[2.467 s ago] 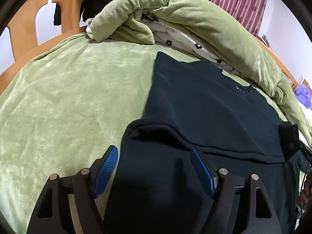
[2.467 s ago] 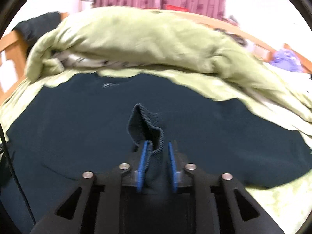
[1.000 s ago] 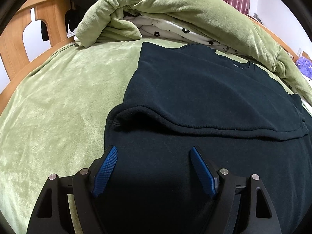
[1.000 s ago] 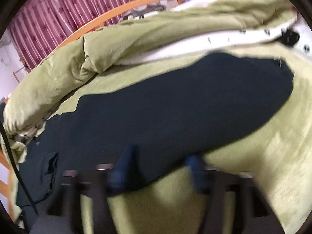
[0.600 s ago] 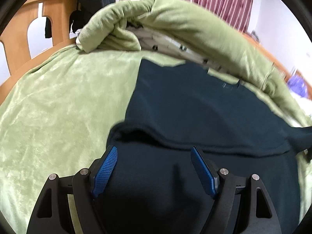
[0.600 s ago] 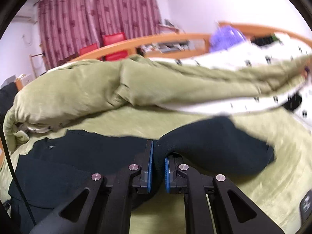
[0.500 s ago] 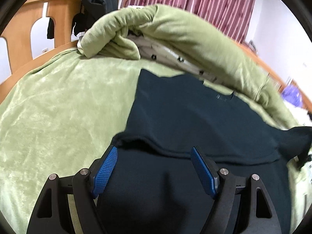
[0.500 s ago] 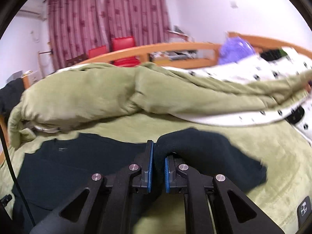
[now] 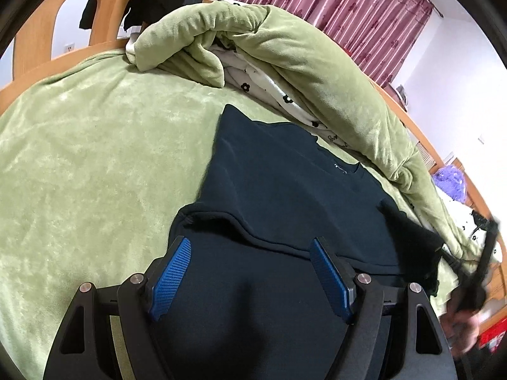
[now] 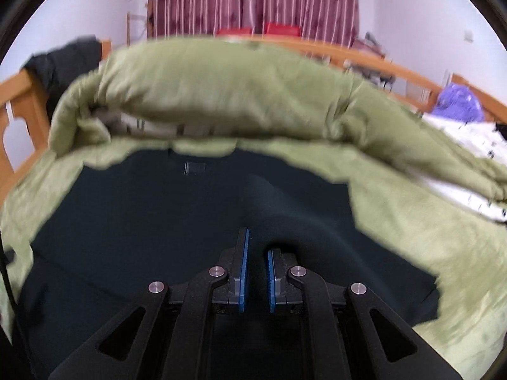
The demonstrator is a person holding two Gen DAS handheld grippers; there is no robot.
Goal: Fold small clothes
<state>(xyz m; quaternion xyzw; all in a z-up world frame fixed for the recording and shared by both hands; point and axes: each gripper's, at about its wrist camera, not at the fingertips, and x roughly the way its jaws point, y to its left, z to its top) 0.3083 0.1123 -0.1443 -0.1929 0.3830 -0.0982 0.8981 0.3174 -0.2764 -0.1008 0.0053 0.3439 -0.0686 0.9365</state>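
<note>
Dark sweater (image 9: pixel 285 190) lies flat on green bed (image 9: pixel 79 158), centre to 5 o'clock in left view, rolled green blanket (image 9: pixel 301 57) at 12. Left tool (image 9: pixel 250 272) gapes wide above its folded lower part, gripping nothing. Right tool (image 10: pixel 256 253) is clamped narrow on a sweater sleeve (image 10: pixel 285 221), lifted; view blurred.

green quilt (image 9: pixel 285 47), maroon curtains (image 10: pixel 253 0), wooden bedframe (image 9: pixel 38 41)
</note>
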